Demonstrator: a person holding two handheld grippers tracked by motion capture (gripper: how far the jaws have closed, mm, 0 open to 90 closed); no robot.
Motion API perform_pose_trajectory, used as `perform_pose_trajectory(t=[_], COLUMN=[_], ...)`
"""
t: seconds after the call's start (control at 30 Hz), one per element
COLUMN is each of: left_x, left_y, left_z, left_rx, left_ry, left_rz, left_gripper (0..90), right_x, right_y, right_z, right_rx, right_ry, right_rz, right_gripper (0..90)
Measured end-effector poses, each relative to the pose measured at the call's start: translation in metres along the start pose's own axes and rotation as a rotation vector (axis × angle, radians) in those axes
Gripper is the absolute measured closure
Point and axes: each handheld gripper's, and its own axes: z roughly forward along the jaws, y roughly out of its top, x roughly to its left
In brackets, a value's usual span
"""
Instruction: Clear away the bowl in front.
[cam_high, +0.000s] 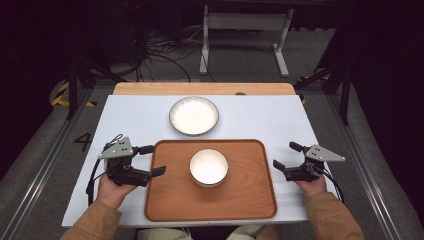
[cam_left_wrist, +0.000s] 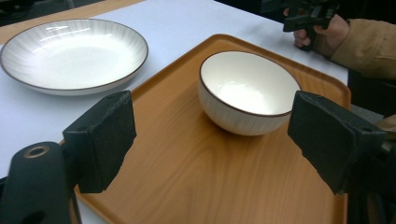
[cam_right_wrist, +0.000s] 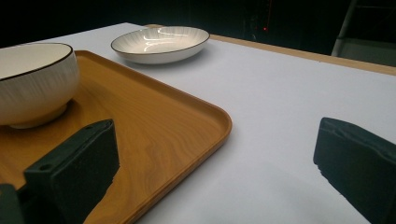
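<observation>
We are holding both grippers wide apart and empty at the two short sides of the tray (cam_high: 165, 200), which is lying on the table (cam_high: 280, 120) right in front of us. The left gripper (cam_high: 156, 161) is hovering at the tray's left edge, one jaw reaching in over the rim, and it is looking straight at the bowl (cam_left_wrist: 247, 91). The right gripper (cam_high: 284, 156) is waiting just beside the right edge, over bare table, released as well.

We judge that we are lining up either for the bowl or for lifting the tray by its two sides. To do it well, we should be bringing both grippers level and closing on the rims at matching points, so the load is not tipping. If the bowl is the target, the left jaws should be straddling its wall, one inside and one outside, since the glazed surface is looking slick.

The bowl is standing upright near the middle of the tray, white inside with a dark rim, and it is holding nothing. Beyond the tray, near its far edge but not touching it, the plate (cam_high: 194, 115) is resting on the table, also empty.
</observation>
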Motion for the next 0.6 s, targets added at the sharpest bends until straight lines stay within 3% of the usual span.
perform_pose_trajectory(t=[0.17, 0.6], left_x=[0.004, 0.014], left_y=[-0.011, -0.04], left_z=[-0.002, -0.004], left_rx=[0.002, 0.022], left_ry=[0.037, 0.078], left_rz=[0.002, -0.026], left_gripper=[13.8, 13.0], right_x=[0.0, 0.0], right_y=[0.0, 0.0], right_z=[0.0, -0.001], right_rx=[-0.005, -0.012], right_ry=[0.008, 0.013], right_rz=[0.004, 0.008], right_gripper=[0.4, 0.4])
